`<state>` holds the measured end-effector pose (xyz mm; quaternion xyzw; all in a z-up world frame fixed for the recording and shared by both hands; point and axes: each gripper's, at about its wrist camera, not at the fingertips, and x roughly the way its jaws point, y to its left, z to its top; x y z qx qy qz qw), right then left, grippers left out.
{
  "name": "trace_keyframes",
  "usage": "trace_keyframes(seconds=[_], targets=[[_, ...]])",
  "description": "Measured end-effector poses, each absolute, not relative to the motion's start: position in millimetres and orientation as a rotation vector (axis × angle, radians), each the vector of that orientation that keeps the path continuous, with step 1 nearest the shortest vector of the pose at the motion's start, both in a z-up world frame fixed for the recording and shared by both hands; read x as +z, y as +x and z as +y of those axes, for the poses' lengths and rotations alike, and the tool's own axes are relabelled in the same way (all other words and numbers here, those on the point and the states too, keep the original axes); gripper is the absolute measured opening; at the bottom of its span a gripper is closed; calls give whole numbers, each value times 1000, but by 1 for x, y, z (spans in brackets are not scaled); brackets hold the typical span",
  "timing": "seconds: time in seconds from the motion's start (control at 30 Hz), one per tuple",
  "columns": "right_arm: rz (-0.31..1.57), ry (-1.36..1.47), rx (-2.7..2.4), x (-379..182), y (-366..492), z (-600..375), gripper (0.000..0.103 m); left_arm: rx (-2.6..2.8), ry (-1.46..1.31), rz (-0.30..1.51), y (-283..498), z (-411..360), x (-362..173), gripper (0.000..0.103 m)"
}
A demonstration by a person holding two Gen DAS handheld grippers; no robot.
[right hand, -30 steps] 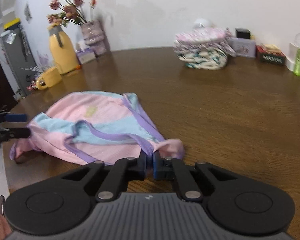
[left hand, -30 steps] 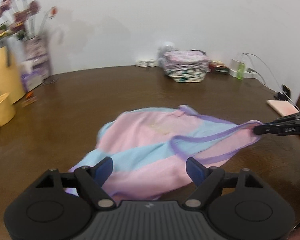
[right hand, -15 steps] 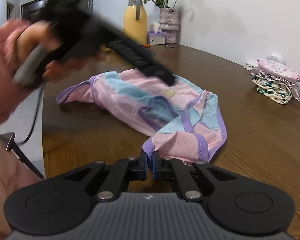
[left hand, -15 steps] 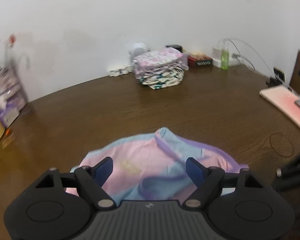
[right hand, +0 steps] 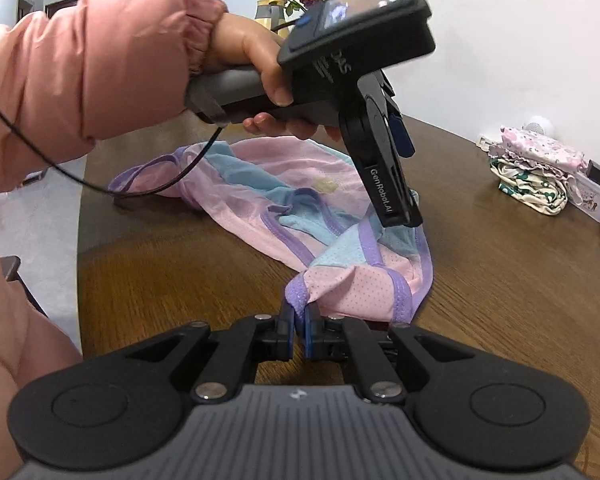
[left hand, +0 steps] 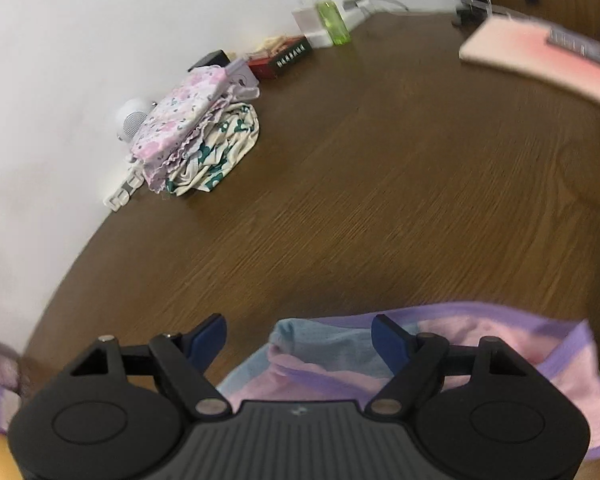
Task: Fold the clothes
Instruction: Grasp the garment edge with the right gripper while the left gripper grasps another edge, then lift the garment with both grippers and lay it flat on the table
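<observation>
Garment: we are working on a thin pink, pale-blue and purple-trimmed mesh top [right hand: 300, 200], lying crumpled on the brown wooden surface [right hand: 500, 280], near the left edge of it in the right wrist view.
Right gripper [right hand: 299, 330]: we are keeping its jaws almost fully closed on a purple-bound corner of the top, at the near end of the cloth.
Left gripper [right hand: 414, 216]: we are holding it with jaws standing wide and nothing between the pads, tips hanging over the far right part of the top; in its own view [left hand: 300, 340] the cloth is lying just under the fingers.
Handling: we are judging the fabric as very light, limp and a bit slippery, so it is likely sagging and bunching when lifted.
Where to grip: we are favouring the stitched purple binding, at a corner or strap, since it looks firmer than the mesh.
Folded pile: floral folded clothes [right hand: 536, 168] are sitting at the far right, well apart.
</observation>
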<state>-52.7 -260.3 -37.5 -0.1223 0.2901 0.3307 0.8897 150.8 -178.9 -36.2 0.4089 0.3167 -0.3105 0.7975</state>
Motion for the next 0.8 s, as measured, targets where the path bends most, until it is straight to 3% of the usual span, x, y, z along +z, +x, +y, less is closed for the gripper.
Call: trace_keyframes(seconds=[0.2,0.3,0.37,0.53,0.63,0.8], targets=[[586,-228,703,-37,-54,-262,4,-746,866,727,169,-174,-39,79],[592,-227,706,-38,-53,-262,4,-761,822,770,179,-176,-38,67],[599,-229,705,-38,-51,-262,4,-772,812,800,183,-176,-40,52],[610,-229,702,-38,-48,-261,4,-801,823,824,179,-174,-40,41],[628,-227,686,-39,-45,-263,4,-768,825,834,174,-175,-43,3],[681,-264,547,-31,-6,-283,4,-550,841,708,164,-172,-31,2]])
